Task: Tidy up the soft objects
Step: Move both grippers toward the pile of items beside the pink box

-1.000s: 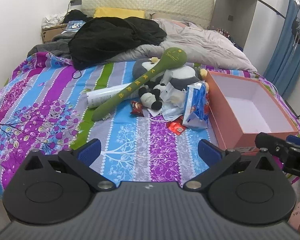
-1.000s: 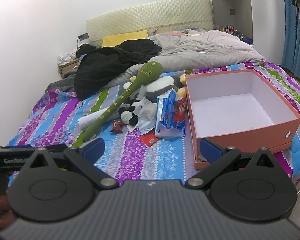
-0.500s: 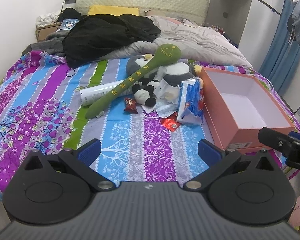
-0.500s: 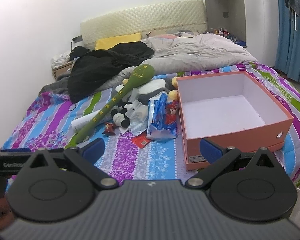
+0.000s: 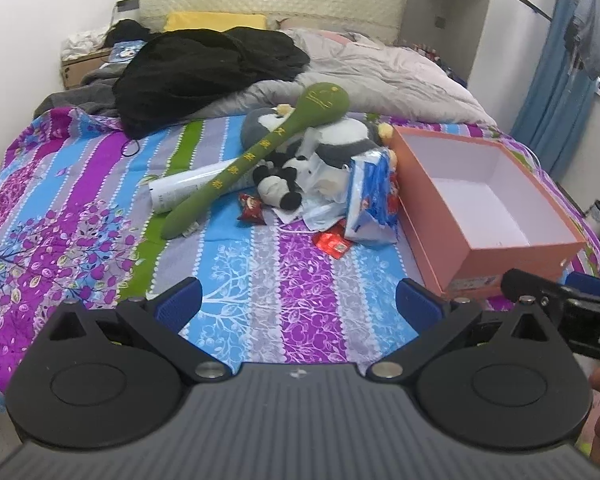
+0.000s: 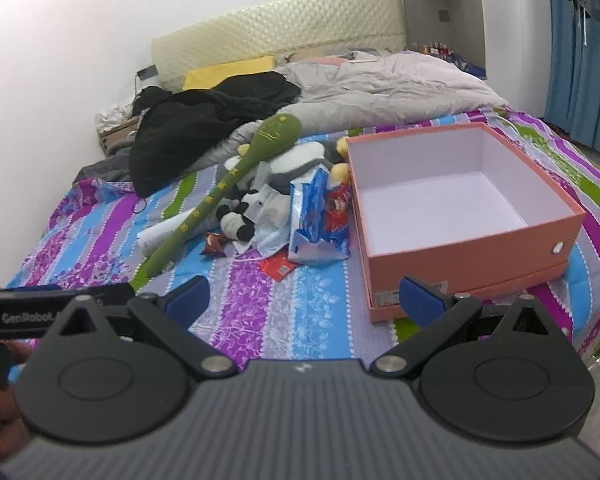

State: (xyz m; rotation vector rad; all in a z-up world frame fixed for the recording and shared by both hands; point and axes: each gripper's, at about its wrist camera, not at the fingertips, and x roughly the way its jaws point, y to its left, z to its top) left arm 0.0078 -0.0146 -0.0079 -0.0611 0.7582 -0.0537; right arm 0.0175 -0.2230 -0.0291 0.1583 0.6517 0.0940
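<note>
I am at the approach step: both my left gripper (image 5: 298, 300) and right gripper (image 6: 304, 298) hang with fingers apart, empty, over the striped bedspread (image 5: 260, 280). The long green plush club (image 5: 260, 152) lies on the toy pile beside the empty orange cardboard box (image 6: 464, 256); next I judge I must reach forward and close on it.

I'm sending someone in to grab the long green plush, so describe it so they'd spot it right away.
On the striped bedspread, left of the open orange box, lies a heap of toys and wrappers. The green plush slants across that heap, round head on the grey-and-white plush, thin tail toward the foot. Nothing else there is long, olive green, with yellow characters.
</note>
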